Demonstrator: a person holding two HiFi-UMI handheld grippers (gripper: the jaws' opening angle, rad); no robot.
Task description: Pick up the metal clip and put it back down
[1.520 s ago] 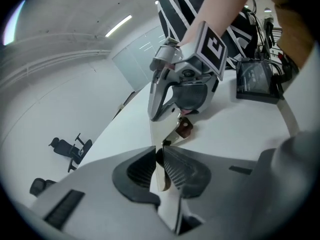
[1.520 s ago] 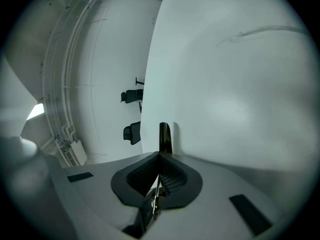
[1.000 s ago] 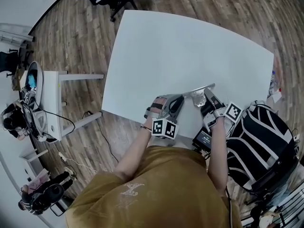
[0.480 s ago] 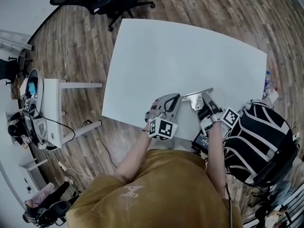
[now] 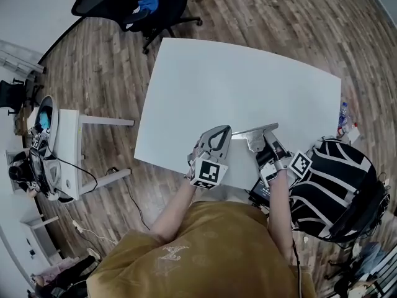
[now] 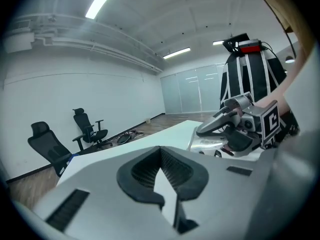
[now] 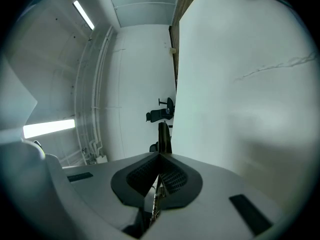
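Chairs: 2 black office chairs [image 5: 155, 2], far L, on wood floor [image 5: 99, 73] beyond worktop's far L corner.
Side stand: white side stand [image 5: 69, 143], L of worktop and apart from it; cables & gear on it.
Worktop: white worktop [image 5: 248, 73]; both claws sit over its near edge, by the person.
L claw: L claw [image 5: 223, 131] is L of the metal clip, tips pointing far & slightly R. Pads together, have just been closing, nothing btwn them in L gripper view. Marker cube [image 5: 208, 172] on its near side.
Metal clip: metal clip [image 5: 253, 131] is a long shiny strip lying L–R over the near part of the worktop, btwn the 2 claws. Its L end is just beside L claw's tip, not gripped by it; touching or not, can't tell. Its R part is in R claw. Resting on the surface or clear of it, can't tell.
R claw: R claw [image 5: 265, 140] is clamped on the clip. R gripper view: thin metal edge btwn the pads, dark strip poking out past the tips.
Backpack: black backpack w/ white stripes [image 5: 338, 185], R of worktop, just beside R forearm.
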